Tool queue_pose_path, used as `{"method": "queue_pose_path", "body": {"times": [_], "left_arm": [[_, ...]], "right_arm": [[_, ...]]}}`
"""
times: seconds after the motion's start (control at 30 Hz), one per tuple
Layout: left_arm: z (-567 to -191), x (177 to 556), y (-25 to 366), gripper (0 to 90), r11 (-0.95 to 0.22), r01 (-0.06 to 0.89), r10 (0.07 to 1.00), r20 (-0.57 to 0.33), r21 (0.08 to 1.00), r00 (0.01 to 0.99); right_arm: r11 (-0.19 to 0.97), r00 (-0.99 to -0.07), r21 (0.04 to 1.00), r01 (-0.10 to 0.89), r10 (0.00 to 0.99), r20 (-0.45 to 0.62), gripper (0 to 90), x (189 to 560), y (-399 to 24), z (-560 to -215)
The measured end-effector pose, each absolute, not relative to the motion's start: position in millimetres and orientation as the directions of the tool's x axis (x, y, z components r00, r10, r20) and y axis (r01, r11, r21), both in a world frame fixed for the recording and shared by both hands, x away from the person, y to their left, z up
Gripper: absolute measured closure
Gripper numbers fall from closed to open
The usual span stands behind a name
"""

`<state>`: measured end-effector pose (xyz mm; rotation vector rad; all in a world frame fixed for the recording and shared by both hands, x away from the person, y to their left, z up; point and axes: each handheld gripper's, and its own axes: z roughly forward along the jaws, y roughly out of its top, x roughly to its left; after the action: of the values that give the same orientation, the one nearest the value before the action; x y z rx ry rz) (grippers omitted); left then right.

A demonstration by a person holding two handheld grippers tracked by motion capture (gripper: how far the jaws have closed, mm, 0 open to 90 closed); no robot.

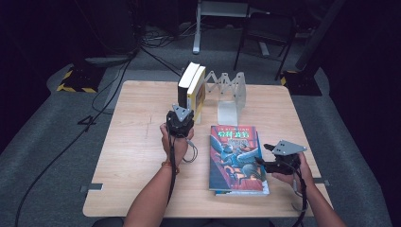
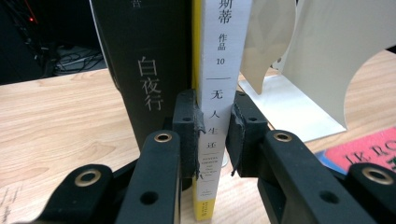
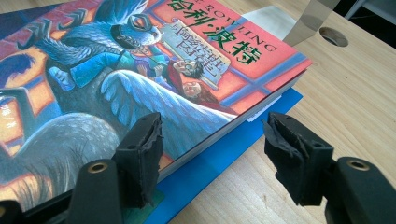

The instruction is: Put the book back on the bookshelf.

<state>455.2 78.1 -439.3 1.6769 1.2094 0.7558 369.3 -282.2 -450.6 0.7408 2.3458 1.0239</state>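
Right gripper (image 3: 212,161) is sitting nearest the lens, jaws spread at the corner of the illustrated book (image 1: 236,158): 1 pad is resting on the cover, the other is hanging clear over the table (image 1: 137,142). That large book is lying flat on a blue book (image 3: 219,161), front right. Behind it, the white bookend (image 1: 231,101) is standing empty. 2 upright books are leaning beside it; left gripper (image 2: 215,135) is pinching the white-and-yellow book (image 2: 219,93) by its spine, the black book (image 2: 149,60) touching alongside. Advice: keeping the squeeze square on the spine, holding it vertical, and sliding toward the bookend slowly so the black neighbour is not toppling.
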Motion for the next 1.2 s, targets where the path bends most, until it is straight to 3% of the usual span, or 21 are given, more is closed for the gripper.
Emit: {"method": "queue_pose_path", "body": {"times": [0.43,0.63,0.83,1.2], "left_arm": [[-436.3,468.8,68.1,74.0,-0.088,0.401,0.951,-0.042,0.912,0.306],[-438.4,467.6,70.2,71.8,-0.067,0.407,0.943,-0.075,0.911,0.324],[-439.3,456.0,74.2,72.0,-0.113,0.392,0.925,-0.048,0.913,0.377],[-451.5,446.2,76.2,78.6,-0.154,0.402,0.914,-0.024,0.902,0.404]], "right_arm": [[0.575,-0.741,0.765,0.289,0.641,-0.202,37.5,370.5,-283.2,-451.0],[0.576,-0.741,0.765,0.289,0.640,-0.202,37.4,370.2,-283.7,-450.8],[0.575,-0.740,0.765,0.290,0.641,-0.201,37.4,370.0,-284.2,-450.6],[0.580,-0.746,0.762,0.290,0.635,-0.200,36.7,369.3,-282.0,-451.2]]}}
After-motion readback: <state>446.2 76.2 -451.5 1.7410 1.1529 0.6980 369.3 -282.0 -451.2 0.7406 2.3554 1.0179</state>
